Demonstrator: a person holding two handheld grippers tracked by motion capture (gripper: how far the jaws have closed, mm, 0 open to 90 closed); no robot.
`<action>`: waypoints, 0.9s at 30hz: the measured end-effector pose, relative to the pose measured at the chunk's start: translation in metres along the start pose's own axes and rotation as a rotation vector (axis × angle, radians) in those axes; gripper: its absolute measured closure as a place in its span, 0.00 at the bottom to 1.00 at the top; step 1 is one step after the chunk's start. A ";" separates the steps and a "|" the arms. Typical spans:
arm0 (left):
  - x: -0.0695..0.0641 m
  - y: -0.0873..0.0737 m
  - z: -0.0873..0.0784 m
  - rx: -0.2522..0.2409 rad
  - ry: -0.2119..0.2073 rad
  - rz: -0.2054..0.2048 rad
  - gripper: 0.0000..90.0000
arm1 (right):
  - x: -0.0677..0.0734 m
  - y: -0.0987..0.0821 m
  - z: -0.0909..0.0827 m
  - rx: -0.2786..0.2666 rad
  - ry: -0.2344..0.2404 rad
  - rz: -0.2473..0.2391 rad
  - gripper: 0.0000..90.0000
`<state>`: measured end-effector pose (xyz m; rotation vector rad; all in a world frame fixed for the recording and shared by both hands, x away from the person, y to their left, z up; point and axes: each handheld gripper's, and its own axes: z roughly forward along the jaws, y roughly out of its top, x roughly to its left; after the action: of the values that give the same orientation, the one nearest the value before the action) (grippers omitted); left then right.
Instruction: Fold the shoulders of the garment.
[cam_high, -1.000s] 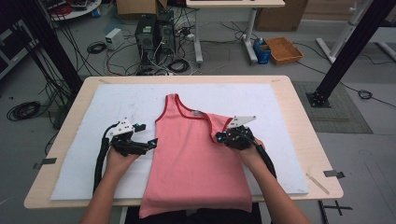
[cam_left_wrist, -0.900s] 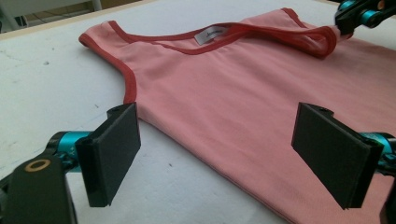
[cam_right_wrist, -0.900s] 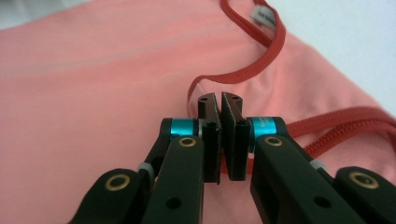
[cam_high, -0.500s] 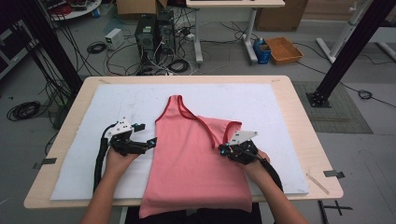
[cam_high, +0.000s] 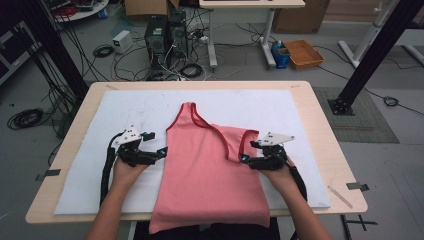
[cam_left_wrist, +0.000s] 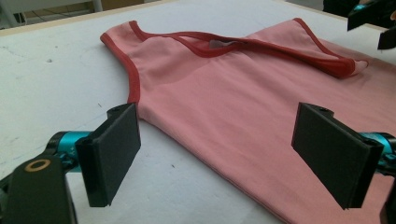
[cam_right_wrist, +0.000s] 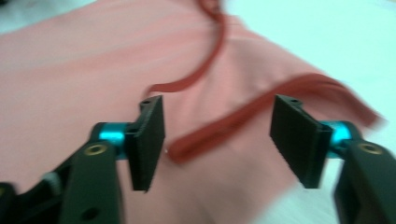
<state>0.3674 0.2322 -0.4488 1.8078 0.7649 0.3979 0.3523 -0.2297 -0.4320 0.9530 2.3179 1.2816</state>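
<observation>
The pink tank top (cam_high: 210, 170) lies flat on the white-covered counter (cam_high: 90, 145), soft, light and likely to slide, so I would pinch its red hem, while the left hand-held gripper (cam_high: 161, 152) waits released beside it and the right hand-held gripper (cam_high: 243, 159), whose jaws have just been opening, stands released with nothing between them.

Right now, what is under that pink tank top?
The pink tank top lies on a white mat covering the wooden table. Its hem hangs over the near edge; anything beneath the fabric is hidden.

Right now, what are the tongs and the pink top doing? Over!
Both tongs open, left, right just let go. Pink top flat on white mat, right strap folded inward. Nothing in the way.
</observation>
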 end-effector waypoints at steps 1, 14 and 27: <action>0.000 0.000 0.000 0.000 -0.003 0.001 0.17 | -0.005 -0.002 -0.004 -0.003 -0.013 0.020 0.34; 0.001 0.000 0.001 0.001 0.000 -0.011 0.17 | -0.025 -0.028 -0.013 0.008 -0.067 0.121 0.23; 0.002 0.000 0.000 -0.003 0.005 -0.027 0.17 | -0.025 -0.029 -0.014 -0.006 -0.052 0.123 0.23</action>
<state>0.3689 0.2336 -0.4488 1.7927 0.7915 0.3856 0.3511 -0.2665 -0.4498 1.1282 2.2456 1.2943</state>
